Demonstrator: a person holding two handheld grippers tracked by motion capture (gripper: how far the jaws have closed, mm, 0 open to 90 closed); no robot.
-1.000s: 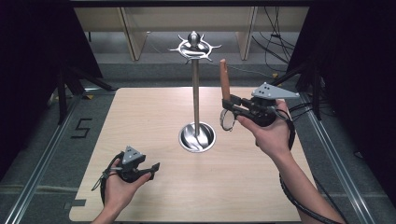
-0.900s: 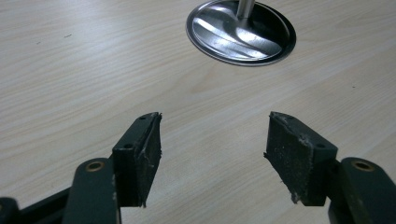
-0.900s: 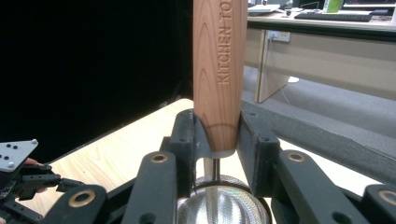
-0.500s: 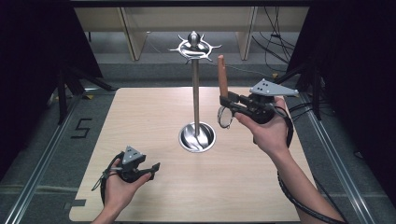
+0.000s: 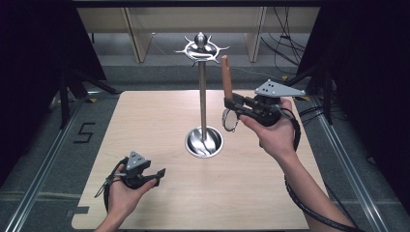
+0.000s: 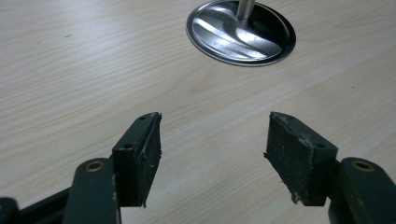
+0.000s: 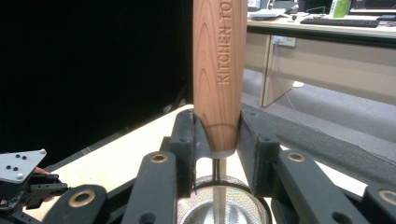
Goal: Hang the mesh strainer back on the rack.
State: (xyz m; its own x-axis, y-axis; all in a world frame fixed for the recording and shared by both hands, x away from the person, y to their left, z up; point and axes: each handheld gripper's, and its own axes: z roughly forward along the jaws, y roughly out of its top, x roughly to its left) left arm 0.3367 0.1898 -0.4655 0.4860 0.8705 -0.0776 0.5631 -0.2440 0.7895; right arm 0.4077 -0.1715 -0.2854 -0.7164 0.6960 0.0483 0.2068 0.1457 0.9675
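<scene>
Beside the tall metal stand (image 5: 203,104), on its right in the high view, the right gripper (image 5: 232,107) was held above the wooden table (image 5: 145,121) with its jaws clamped on a small strainer (image 5: 229,119). The strainer's wooden handle (image 5: 225,76) stood nearly upright, reaching almost to the level of the stand's hooked crown (image 5: 201,48) and just to the right of it, not touching. Its round mesh bowl hung below the jaws, close to the stand's pole. In the right gripper view the two black pads pressed against the lower end of the handle (image 7: 219,70), which bore stamped lettering, and the rim of the mesh bowl (image 7: 223,205) showed beneath them.

Near the front of the table, well to the left of the stand's round base (image 5: 204,142), the left gripper (image 5: 153,174) rested in the person's left hand (image 5: 123,195) low over the wood. Its jaws stood wide apart with nothing between them. In the left gripper view the two pads (image 6: 140,156) framed bare table, and the shiny dish-shaped base (image 6: 240,31) of the stand lay ahead of them, well apart. The person's right hand (image 5: 273,135) gripped the right gripper from below, a cable trailing back along the forearm.
</scene>
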